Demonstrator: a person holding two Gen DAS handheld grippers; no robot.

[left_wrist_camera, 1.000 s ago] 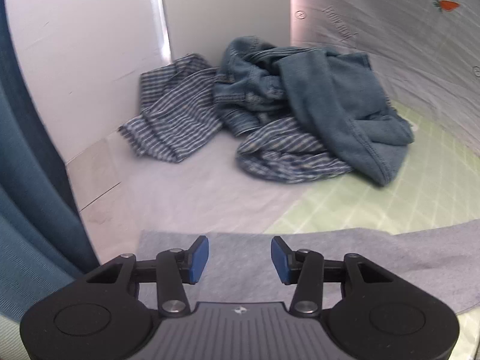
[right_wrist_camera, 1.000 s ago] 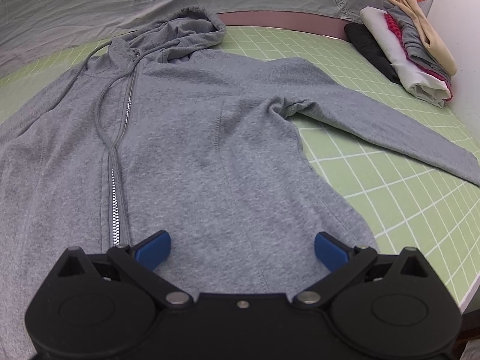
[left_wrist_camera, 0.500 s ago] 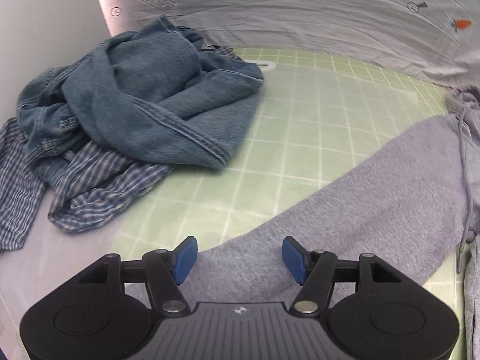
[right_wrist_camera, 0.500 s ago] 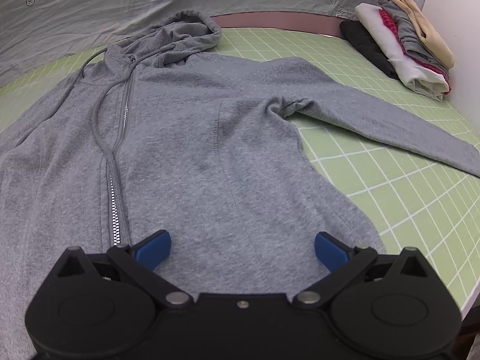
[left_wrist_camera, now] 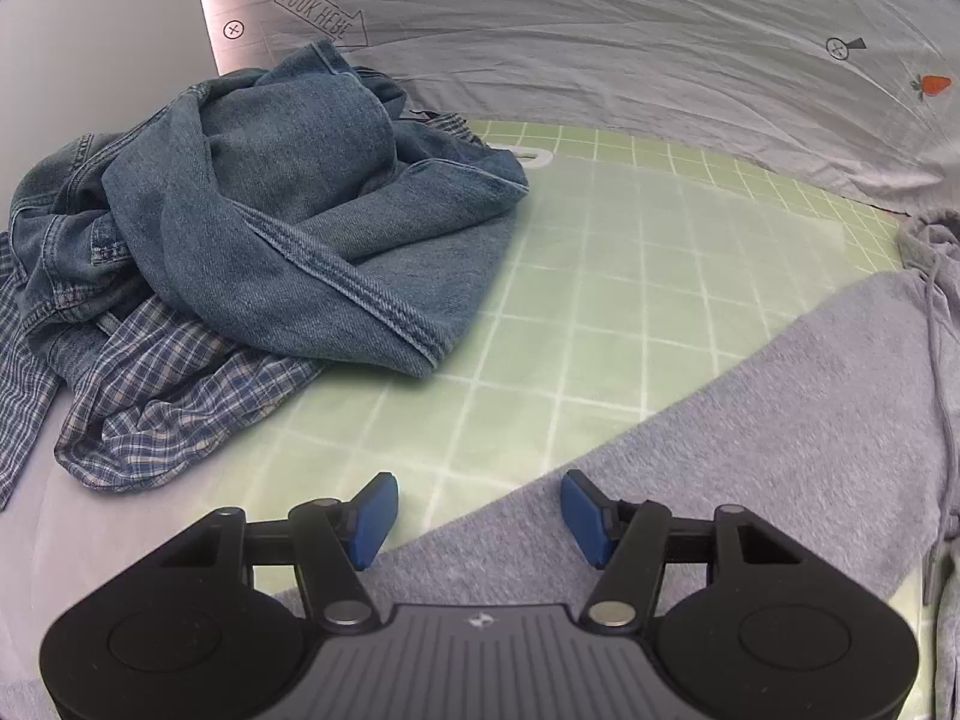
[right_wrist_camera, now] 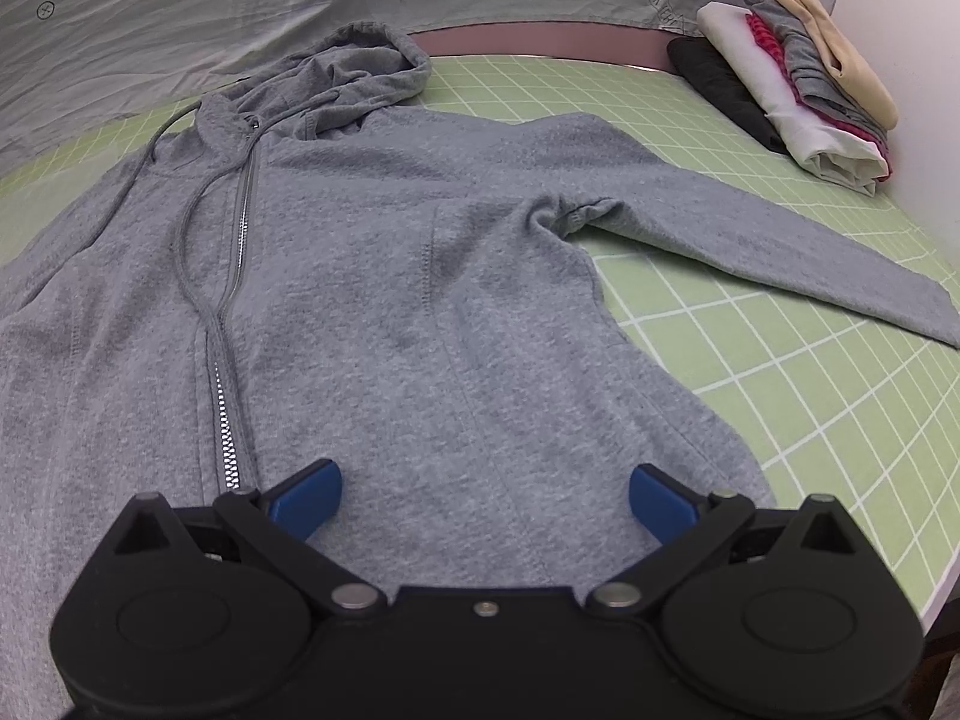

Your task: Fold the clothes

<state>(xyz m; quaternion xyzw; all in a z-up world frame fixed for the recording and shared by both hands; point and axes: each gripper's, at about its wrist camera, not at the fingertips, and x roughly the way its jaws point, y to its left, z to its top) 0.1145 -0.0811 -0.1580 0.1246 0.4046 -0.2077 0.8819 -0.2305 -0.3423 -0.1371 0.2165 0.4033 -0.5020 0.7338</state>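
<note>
1. The right gripper [right_wrist_camera: 483, 501] has its blue-padded jaws spread wide and holds nothing; it sits low over the bottom hem of the grey zip hoodie [right_wrist_camera: 384, 300].
2. The left gripper [left_wrist_camera: 477, 519] is also spread and empty, poised over the hoodie's left sleeve [left_wrist_camera: 750, 420]; one pad is above the sleeve, the other above bare mat.
3. The hoodie lies flat, front up, on the green grid mat [right_wrist_camera: 810, 384], its zipper [right_wrist_camera: 231, 324] partly closed and its hood [right_wrist_camera: 354, 69] at the far end from the right gripper.
4. The hoodie's right sleeve [right_wrist_camera: 768, 246] stretches out sideways across the mat.
5. Beyond that sleeve, at the mat's far corner, sits a stack of folded clothes [right_wrist_camera: 798, 78].
6. Beyond the left sleeve, a crumpled denim garment [left_wrist_camera: 288, 222] lies heaped on a blue plaid shirt [left_wrist_camera: 162, 396], well apart from the hoodie.
7. A wrinkled grey sheet [left_wrist_camera: 600, 42] with printed marks rises behind the mat.
</note>
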